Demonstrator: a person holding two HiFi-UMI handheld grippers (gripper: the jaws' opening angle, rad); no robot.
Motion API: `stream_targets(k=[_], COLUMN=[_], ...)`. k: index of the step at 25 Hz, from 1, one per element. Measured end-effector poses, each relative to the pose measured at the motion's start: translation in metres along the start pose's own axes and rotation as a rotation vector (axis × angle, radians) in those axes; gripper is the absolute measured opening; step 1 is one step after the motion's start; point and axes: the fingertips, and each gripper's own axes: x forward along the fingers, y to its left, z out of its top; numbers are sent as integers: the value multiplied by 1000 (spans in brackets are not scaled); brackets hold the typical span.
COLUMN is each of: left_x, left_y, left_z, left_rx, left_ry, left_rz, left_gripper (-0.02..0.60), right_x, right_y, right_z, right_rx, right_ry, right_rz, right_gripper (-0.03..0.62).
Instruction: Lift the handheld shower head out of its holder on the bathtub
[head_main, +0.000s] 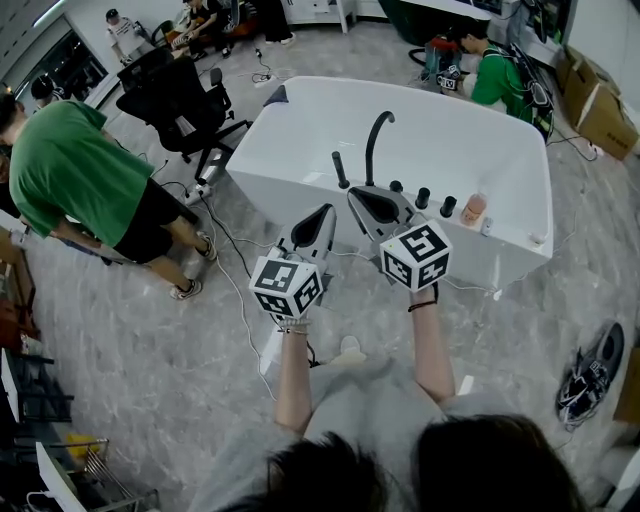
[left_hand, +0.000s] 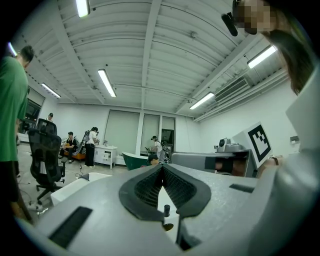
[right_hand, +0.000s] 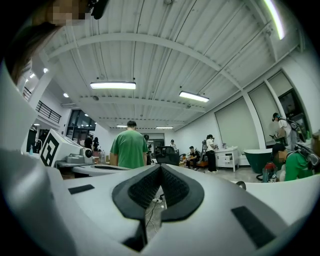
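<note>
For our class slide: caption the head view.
Left gripper and right gripper, both shut, face the bathtub with its shower head.

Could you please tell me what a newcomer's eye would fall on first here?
The white bathtub filling the head view's middle stands out, with a curved black faucet and the handheld shower head upright on its near rim. Just before it hover the left gripper and right gripper, both shut and empty.

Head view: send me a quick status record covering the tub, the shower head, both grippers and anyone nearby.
bathtub: white, in front of both grippers
handheld shower head: black, upright in its holder on the near rim, untouched
spout: black, curved, right of it
left gripper: shut, empty
right gripper: shut, empty, not touching the shower head
person in green shirt: standing at left
</note>
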Motion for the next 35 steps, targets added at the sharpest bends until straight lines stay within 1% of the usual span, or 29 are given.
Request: stream_targets(k=[12,23,31,35], left_x=[26,39,44,58], left_y=[51,72,96,106], left_z=[-8,-15,-24,-28], left_rx=[-32,-35,-47,-51], left_ry=[9,20,32,40], left_rz=[-41,-96,-85,-74], left_gripper=[5,5,5,5], right_x=[46,67,87,101], right_y=[-18,-32,-35,-48], right_z=[-13,-19,-35,-38], right_rx=[-6,-3,9,14], right_ry=[35,27,48,54], right_rz=[-43,-108,-109,-94], right_gripper=[0,2,2,2])
